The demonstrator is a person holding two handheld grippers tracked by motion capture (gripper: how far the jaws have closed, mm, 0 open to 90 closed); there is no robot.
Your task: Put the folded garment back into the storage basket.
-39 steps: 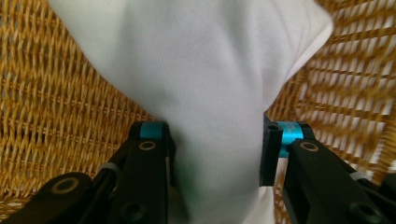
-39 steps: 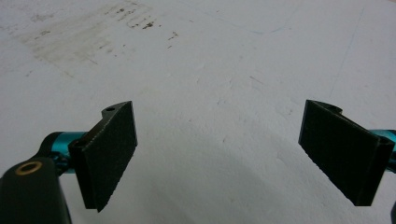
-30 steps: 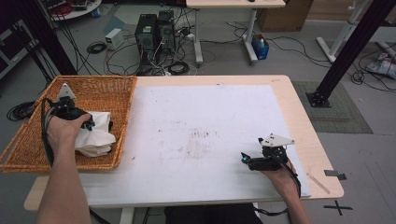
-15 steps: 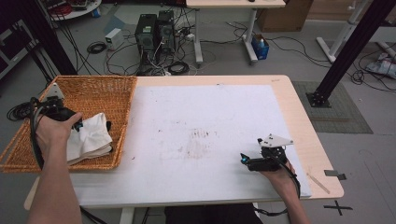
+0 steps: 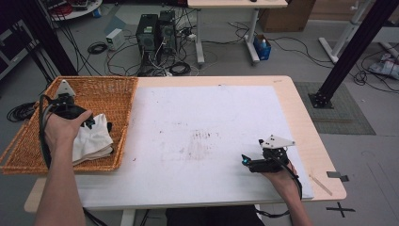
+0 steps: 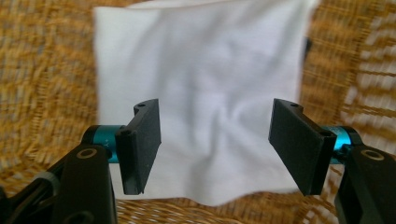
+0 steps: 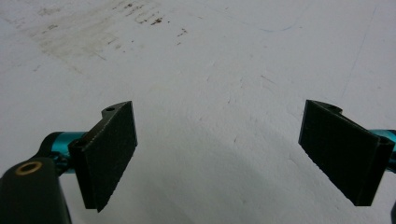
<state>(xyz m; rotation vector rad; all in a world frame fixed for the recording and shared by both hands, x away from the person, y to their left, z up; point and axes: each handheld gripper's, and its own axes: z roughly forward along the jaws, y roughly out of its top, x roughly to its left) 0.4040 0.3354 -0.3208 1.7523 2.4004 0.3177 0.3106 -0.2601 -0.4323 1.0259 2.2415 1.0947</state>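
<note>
A white folded cloth (image 5: 94, 141) lies in the wicker basket (image 5: 101, 82) at the table's left. My left gripper (image 5: 99, 125) hovers just over the cloth's upper edge, held by a hand above the basket. In the left gripper view the left gripper (image 6: 215, 112) is open. The cloth (image 6: 201, 70) lies spread beyond its jaws and neither pad touches it. My right gripper (image 5: 245, 162) rests low over the white mat (image 5: 202, 113) near the front right. In the right gripper view it (image 7: 215, 112) is open, with bare mat (image 7: 210, 56) between the jaws.
The basket's woven walls (image 6: 42, 84) rise around the cloth on all sides. A stained patch (image 5: 200, 146) marks the middle of the mat. Behind the table are computer towers (image 5: 155, 30), cables and another desk; a black post (image 5: 348, 52) stands at the right.
The left hand drifted a little left over the basket, then came back right. The cloth stays in the basket. The right hand and gripper have not moved.
</note>
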